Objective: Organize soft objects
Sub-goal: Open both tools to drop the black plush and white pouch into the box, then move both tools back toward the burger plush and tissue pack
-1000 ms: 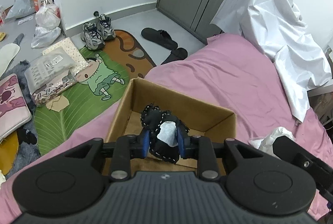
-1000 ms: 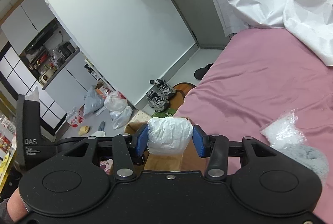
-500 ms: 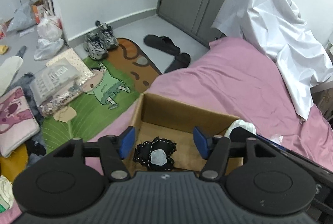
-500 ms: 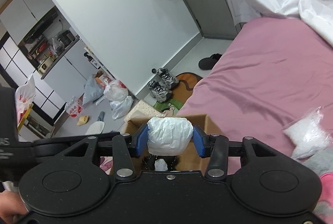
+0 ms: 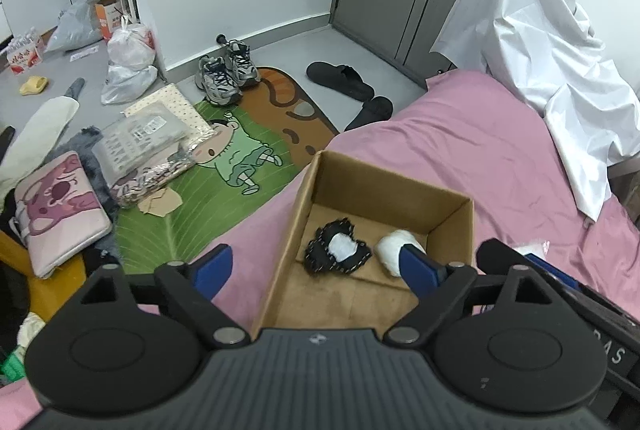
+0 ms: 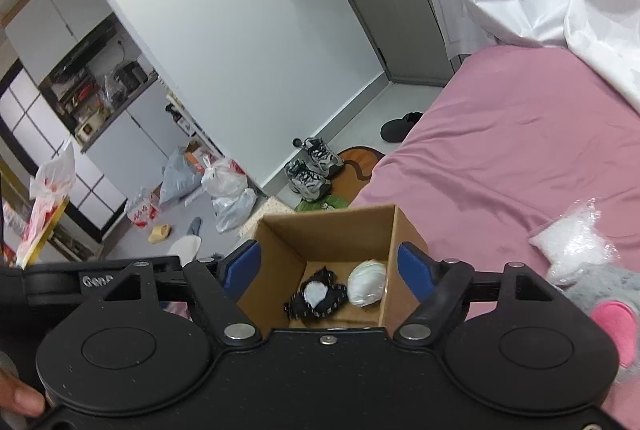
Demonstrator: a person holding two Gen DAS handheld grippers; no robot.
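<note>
— Both soft things have left our grippers since a moment ago: the black piece with the white middle (image 5: 337,252) was pinched in our left gripper (image 5: 316,270) and the white bundle (image 5: 394,249) sat between the pads of our right gripper (image 6: 329,267). Now both lie on the floor of the cardboard box (image 5: 448,230).

— How do our fingers stand?

— Our left jaws have just been opening and are spread wide, one blue pad over the pink bed sheet (image 5: 460,150) to the left of the box, the other over the box's right part, just in front of the white bundle. Nothing is pressed between them. Our right jaws have also just been opening; they stand apart on either side of the box, and nothing is held there either.

— Where do the two things lie inside?

— Side by side toward the far right corner, the black piece on the left, the white bundle on the right near the wall. From our right wrist view they appear to touch; from the left a thin strip of cardboard shows between them, so we cannot tell for sure.

— Anything else still on the bed?

— To the right of the box we see a crinkled clear plastic bag (image 6: 572,246) and, nearer us, a grey plush toy with a pink patch (image 6: 604,306). A white sheet (image 5: 540,50) is draped at the bed's far end.
</note>
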